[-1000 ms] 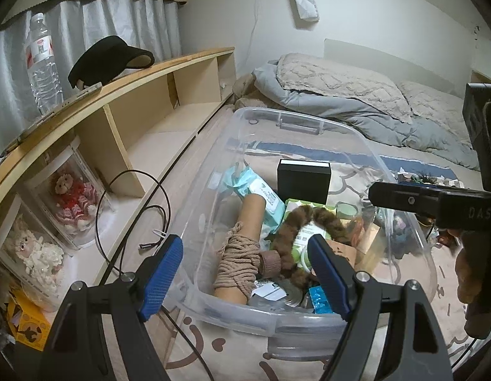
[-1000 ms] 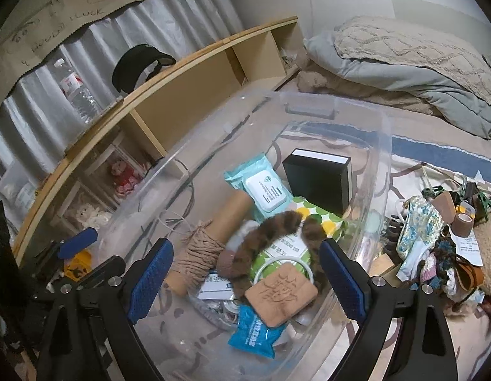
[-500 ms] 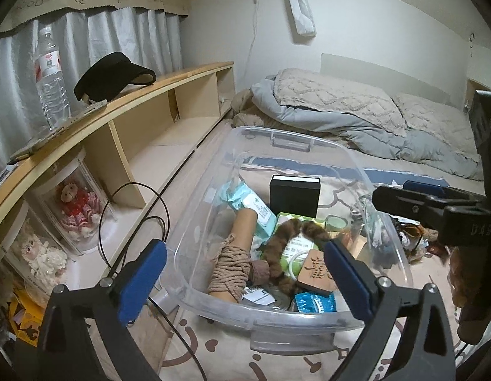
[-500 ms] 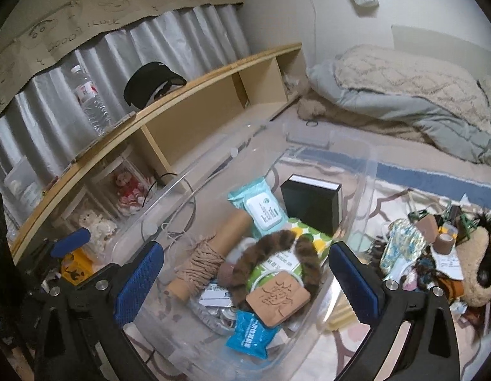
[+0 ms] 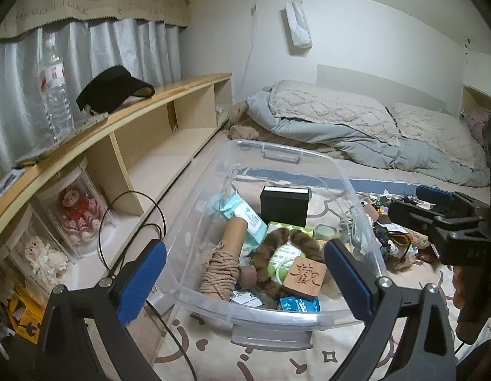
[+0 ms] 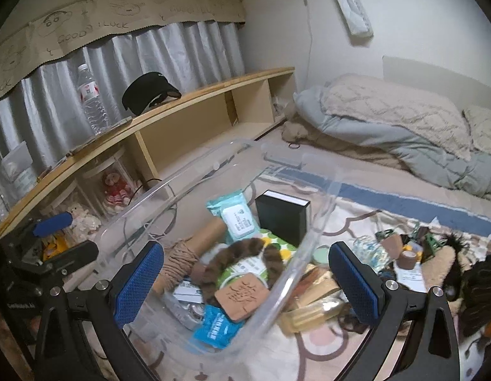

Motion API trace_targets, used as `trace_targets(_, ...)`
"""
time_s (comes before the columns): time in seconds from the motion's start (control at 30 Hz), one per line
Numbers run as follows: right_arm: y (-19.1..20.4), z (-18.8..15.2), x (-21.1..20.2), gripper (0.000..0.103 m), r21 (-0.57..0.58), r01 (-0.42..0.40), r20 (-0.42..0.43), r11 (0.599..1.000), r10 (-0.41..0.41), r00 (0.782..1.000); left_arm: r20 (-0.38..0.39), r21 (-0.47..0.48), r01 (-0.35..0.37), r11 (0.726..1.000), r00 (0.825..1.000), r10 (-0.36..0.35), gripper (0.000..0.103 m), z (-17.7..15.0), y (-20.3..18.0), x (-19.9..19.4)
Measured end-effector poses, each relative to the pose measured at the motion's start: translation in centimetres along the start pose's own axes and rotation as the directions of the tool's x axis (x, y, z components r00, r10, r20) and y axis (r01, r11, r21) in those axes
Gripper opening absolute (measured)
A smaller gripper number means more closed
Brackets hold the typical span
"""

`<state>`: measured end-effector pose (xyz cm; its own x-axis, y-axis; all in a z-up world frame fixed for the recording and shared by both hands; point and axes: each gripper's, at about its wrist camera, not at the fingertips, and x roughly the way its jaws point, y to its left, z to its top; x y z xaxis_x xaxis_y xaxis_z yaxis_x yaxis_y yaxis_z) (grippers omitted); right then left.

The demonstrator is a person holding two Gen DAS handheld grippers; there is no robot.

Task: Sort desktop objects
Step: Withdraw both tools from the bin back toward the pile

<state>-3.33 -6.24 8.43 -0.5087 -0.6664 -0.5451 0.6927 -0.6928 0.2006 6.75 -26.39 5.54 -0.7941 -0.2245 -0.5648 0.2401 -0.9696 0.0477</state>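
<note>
Left wrist view: the left gripper [image 5: 245,277] is spread wide, having just been opening, nothing gripped, before the clear bin [image 5: 286,155]. The right gripper [image 6: 247,279] is likewise spread wide and empty.

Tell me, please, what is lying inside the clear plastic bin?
Inside the clear plastic bin: a black box, wet wipes, a twine-wrapped tube, a brown fur band and a carved wooden tile. Things underneath are mostly covered.

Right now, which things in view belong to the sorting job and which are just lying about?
Job:
- clear bin
- black box
- wet wipes
- twine roll
- carved wooden coaster
- loose pile beside bin

Lying about:
- water bottle
- black visor
- dolls under shelf
- duvet
</note>
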Motion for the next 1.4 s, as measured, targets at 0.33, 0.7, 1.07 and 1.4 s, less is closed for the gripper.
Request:
trace_targets(0.33,-1.3,-0.8,-4.0,0.103,-0.011,0.046,0.058,0.999,-0.045,0.997,0.049,0.008,0.043,0.999,0.998,-0.044,0.100,0.5,-2.4,-2.2)
trace_targets(0.7,-5.1,-2.4,-8.9,0.103,0.039,0.105,0.131,0.994,-0.109,0.985,0.101,0.012,0.095,0.995,0.990,-0.095,0.100,0.1,-5.8,-4.1)
trace_targets(1.07,-10.8,-5.3,-11.9,0.103,0.120,0.196,0.144,0.973,-0.213,0.966,0.134,0.043,0.175,0.984,0.975,-0.179,0.101,-0.6,-10.7,-4.5)
trace_targets(1.4,-15.9,-8.4,-14.2,0.103,0.154,0.282,0.166,0.947,-0.306,0.938,0.129,0.075,0.224,0.972,0.964,-0.232,0.101,-1.3,-15.3,-2.4)
